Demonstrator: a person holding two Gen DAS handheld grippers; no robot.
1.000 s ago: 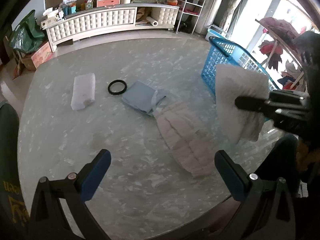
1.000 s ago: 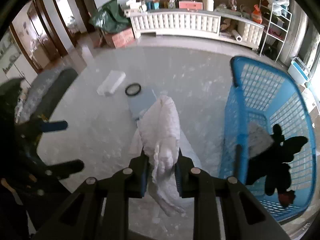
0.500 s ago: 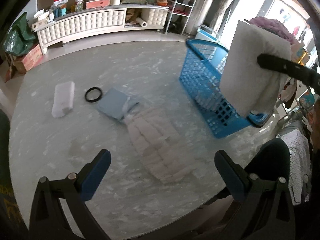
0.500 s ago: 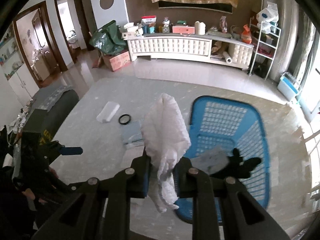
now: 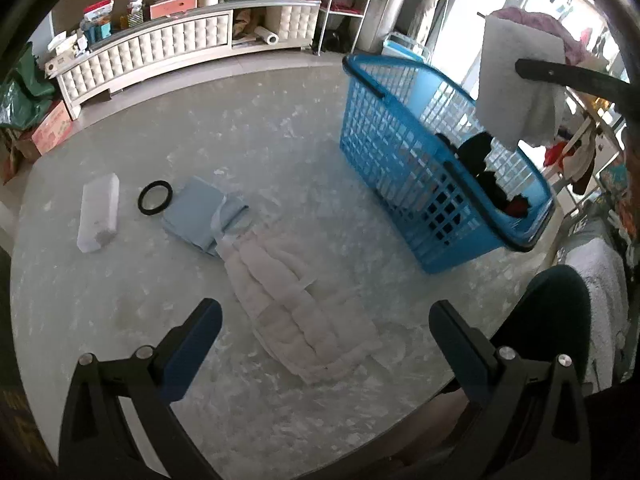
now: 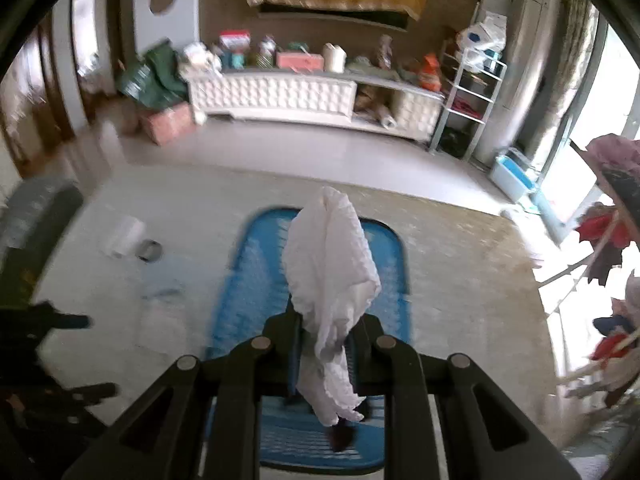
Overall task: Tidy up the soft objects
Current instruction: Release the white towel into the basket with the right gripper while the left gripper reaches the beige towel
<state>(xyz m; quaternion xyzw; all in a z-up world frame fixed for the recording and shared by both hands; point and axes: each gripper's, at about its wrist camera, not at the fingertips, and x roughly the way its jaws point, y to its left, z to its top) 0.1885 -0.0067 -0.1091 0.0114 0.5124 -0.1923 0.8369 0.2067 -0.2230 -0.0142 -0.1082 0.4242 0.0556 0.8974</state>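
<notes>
The left wrist view lays out the whole marble table [image 5: 120, 300], which the right wrist view shows only in a blurred strip. On it lie a quilted white garment [image 5: 296, 300] at the frame's centre, a folded light-blue cloth [image 5: 196, 212] touching the garment's upper end, a black ring [image 5: 155, 197] just left of that cloth, and a white folded cloth [image 5: 99, 212] further left. The blue basket [image 5: 420, 160] stands at right of centre with dark items and something red inside it. The left gripper [image 5: 320, 334] hangs over the near part of the table, its blue-padded fingers [image 5: 192, 340] spread wide with nothing between them.

The right wrist view looks down from above. The right gripper [image 6: 326, 344] is clamped on a white waffle cloth [image 6: 330, 276], which stands up above the fingers and trails below them, directly over the basket [image 6: 248, 280]. From the left wrist view the same cloth [image 5: 516, 80] hangs at upper right, above the basket's far end, with only one black finger of the right gripper visible across it.

Motion blur softens most of the right wrist view; the ring and white cloth at its left are smears, and the cloth in the grip hides the basket's middle. The basket's contents show there only as a dark patch at the bottom. The table's near edge curves along the bottom of the left wrist view, with a dark chair back [image 5: 556, 308] just beyond it at lower right. Bare tabletop lies between the garment and the basket.
</notes>
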